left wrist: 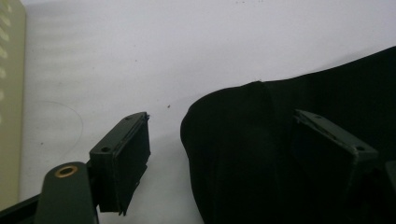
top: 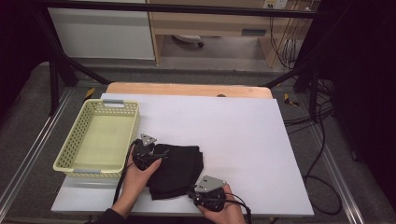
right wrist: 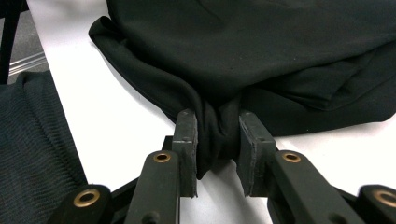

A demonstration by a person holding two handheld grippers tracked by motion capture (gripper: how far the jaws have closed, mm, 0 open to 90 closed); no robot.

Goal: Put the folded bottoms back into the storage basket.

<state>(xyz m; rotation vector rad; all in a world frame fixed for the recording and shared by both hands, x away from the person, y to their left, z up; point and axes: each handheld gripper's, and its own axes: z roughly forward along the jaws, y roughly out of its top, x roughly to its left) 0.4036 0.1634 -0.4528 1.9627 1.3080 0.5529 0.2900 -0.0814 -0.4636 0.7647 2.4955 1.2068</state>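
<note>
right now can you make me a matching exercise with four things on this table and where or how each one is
Things:
1. left hand-held gripper
2. right hand-held gripper
3. black cloth
4. yellow basket

States:
A. empty, at the table's left edge
B. jaws open around a fold of the cloth
C. folded pile near the front edge
D. jaws pinched shut on a cloth edge

Pairs: 1-B, 2-D, 3-C, 4-A

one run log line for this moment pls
right claw: shut on black cloth edge | left claw: open, astride cloth's other edge, not gripping | basket: empty, left of cloth | cloth: folded on table
</note>
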